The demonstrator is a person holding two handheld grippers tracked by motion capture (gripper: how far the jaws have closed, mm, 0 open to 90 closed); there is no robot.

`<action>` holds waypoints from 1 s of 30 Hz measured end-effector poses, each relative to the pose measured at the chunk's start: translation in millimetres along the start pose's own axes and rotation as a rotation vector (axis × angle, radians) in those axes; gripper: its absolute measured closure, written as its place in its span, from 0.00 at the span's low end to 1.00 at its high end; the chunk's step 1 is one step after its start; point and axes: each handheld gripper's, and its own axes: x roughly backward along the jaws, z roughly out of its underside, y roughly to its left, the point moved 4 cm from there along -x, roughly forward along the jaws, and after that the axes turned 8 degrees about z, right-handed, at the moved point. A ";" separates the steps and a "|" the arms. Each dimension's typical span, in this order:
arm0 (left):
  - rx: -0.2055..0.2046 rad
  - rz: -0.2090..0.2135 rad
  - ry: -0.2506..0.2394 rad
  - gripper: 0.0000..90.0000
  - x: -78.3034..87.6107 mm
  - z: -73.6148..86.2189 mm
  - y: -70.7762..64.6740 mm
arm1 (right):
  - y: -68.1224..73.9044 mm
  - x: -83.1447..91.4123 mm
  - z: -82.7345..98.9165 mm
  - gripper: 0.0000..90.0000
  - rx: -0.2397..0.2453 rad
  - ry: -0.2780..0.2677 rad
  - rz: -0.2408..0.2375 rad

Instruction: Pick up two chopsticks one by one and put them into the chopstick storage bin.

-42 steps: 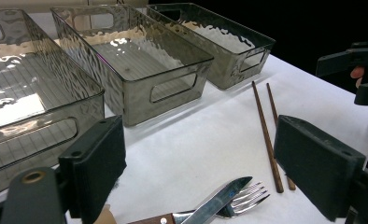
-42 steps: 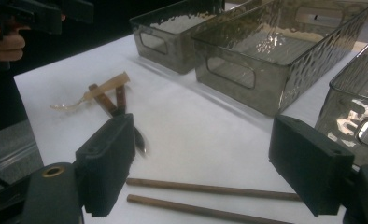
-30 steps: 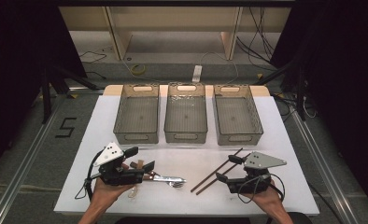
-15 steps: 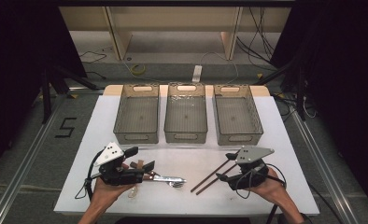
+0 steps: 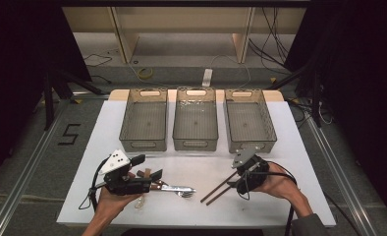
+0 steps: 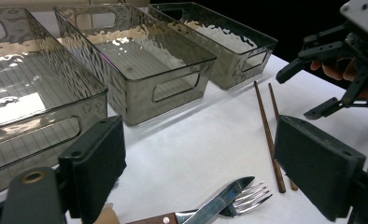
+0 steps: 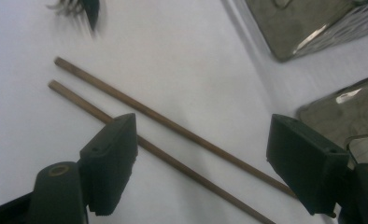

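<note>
right gripper (image 7: 201,163): jaws wide open, empty, astride chopsticks (image 7: 173,140) | thin, stiff, light, probably slippery | grip both mid-length

We hold our left hand-held gripper (image 5: 150,178) low with jaws spread wide; our right hand-held gripper (image 5: 236,178), jaws equally parted, points toward it.

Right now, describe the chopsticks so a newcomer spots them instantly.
Start at the white table, near edge, in front of the right-hand bin. The chopsticks lie there under the open right tongs: two thin brown wooden sticks side by side, unlike the shiny fork to their left.
</note>
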 end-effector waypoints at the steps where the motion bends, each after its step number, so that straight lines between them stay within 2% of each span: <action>1: -0.002 0.000 0.002 0.18 -0.1 0.0 0.3 | 0.4 -2.3 0.4 0.28 0.015 0.020 -0.008; 6: -0.003 0.000 0.002 0.18 0.1 0.0 0.5 | 4.7 -14.1 2.1 0.29 0.062 0.102 -0.043; 10: -0.003 0.001 0.004 0.18 0.7 0.1 1.0 | 6.3 -20.2 5.7 0.35 0.089 0.162 -0.063; 19: -0.001 -0.001 0.006 0.18 0.0 0.3 1.1 | 1.9 -25.2 9.2 0.47 0.105 0.214 -0.117; 23: 0.000 -0.004 0.008 0.18 0.0 0.5 1.4 | 0.7 -28.0 9.3 0.52 0.117 0.235 -0.130; 26: 0.000 -0.004 0.008 0.18 0.2 0.4 1.4 | 0.3 -29.7 10.7 0.55 0.117 0.282 -0.137; 30: -0.001 -0.006 0.010 0.18 -0.1 0.6 1.5 | -3.0 -32.0 12.7 0.57 0.140 0.295 -0.144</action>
